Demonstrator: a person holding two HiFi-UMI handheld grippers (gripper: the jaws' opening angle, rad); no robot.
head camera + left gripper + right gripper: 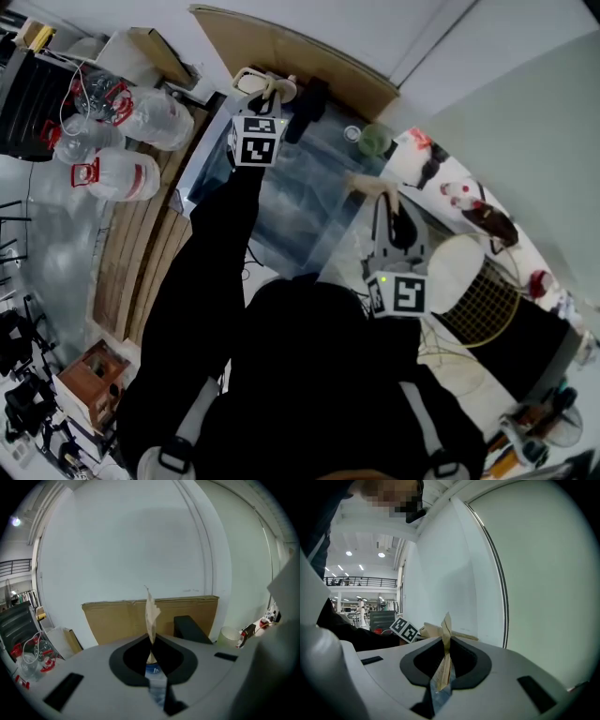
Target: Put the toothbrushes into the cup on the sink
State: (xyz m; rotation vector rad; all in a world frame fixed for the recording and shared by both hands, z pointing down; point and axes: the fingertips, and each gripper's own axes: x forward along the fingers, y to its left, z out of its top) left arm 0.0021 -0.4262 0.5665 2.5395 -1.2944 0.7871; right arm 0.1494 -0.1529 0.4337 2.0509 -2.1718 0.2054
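Our left claw [267,86] and right claw [370,186] are both closed and empty; the cup [375,139] just beyond the right one shows no toothbrushes, so we judge the whole job lies ahead.

Head view looks steeply down; both gripper views face the white wall [131,545].

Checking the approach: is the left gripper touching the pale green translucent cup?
Apart. Head view shows the left gripper clear of the pale green translucent cup, a black object standing between them.
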